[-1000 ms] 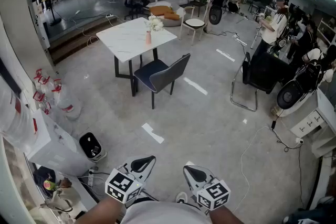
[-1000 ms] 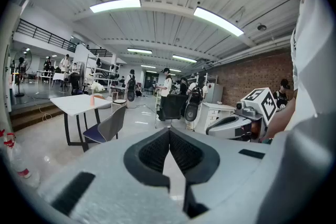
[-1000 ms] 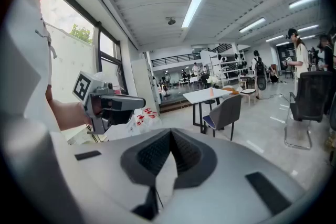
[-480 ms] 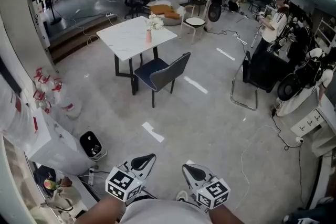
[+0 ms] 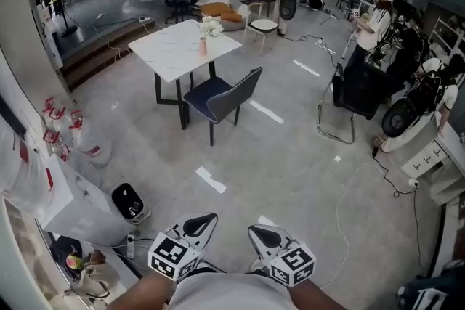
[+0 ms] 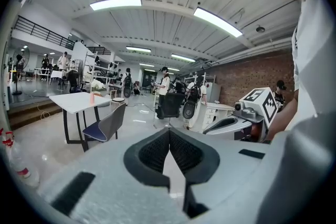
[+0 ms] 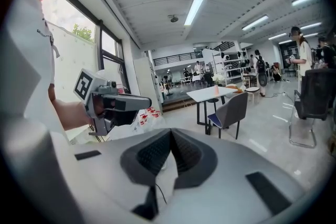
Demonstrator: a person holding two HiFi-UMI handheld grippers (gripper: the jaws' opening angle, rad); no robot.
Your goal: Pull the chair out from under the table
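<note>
Head view shows the chair (image 5: 221, 99) drawn up to the table (image 5: 182, 51), well apart from my left gripper (image 5: 202, 223) and right gripper (image 5: 260, 234), both clenched on nothing; it looks stiff and fairly light, likely sliding easily, best taken by the backrest's top edge.

Bright, even light came from the ceiling tubes (image 6: 115, 3) and a window (image 7: 79, 29) at upper left, the floor (image 5: 290, 156) gleamed, edges bowed fisheye-round, corners black, close foreground soft.
</note>
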